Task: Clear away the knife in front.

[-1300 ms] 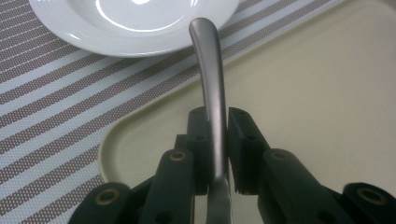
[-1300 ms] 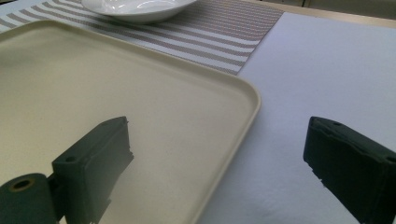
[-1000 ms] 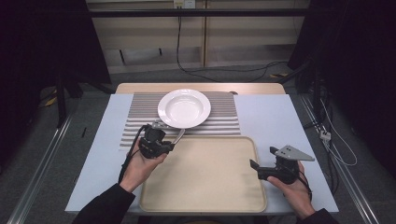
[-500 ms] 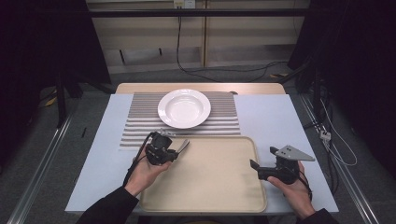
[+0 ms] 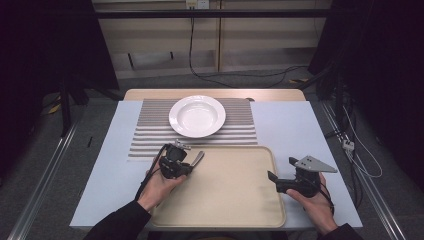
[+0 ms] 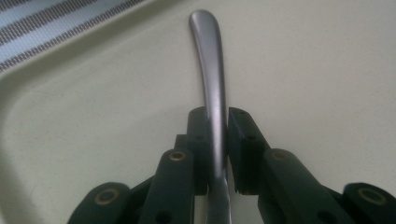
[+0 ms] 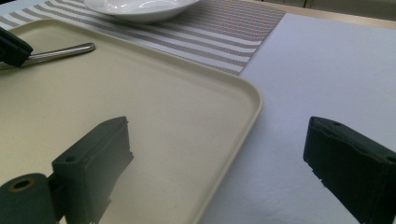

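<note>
Over the beige tray (image 5: 225, 200), left gripper (image 6: 217, 126) fingers pinch a metal handle (image 6: 208, 70); right gripper (image 7: 219, 158) fingers spread, plate (image 5: 197, 116) beyond.

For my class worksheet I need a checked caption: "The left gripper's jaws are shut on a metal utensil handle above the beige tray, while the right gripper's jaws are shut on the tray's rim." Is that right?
Not quite. In the right gripper view, the right gripper has its jaws wide open, holding nothing, straddling the beige plastic tray's rim. The left gripper does clamp the silver metal utensil handle above the tray.
</note>
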A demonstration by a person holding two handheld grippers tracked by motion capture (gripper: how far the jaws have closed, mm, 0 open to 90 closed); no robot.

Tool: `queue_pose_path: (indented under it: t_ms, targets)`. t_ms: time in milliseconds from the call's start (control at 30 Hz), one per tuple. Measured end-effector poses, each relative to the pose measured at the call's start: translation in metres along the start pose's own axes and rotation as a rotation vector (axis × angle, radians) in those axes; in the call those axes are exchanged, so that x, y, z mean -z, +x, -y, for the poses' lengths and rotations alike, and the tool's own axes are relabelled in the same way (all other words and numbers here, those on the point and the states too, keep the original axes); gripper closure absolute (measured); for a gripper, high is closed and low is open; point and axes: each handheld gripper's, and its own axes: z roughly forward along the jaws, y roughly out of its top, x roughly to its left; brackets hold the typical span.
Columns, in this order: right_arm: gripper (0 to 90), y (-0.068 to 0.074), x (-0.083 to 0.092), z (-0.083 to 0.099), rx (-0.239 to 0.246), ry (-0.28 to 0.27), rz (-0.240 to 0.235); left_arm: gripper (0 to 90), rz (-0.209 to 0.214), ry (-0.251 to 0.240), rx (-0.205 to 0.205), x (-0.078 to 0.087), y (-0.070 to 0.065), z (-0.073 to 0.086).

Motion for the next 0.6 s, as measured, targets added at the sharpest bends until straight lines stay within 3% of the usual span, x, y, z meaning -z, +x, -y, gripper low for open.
queue_pose_path:
  t_ms: [600]
  targets:
    - [7.5, 0.000, 0.000, 0.000, -0.002, -0.003, -0.008, 79.3, -0.013, 0.005, 0.044, 0.010, 0.003, 0.013]
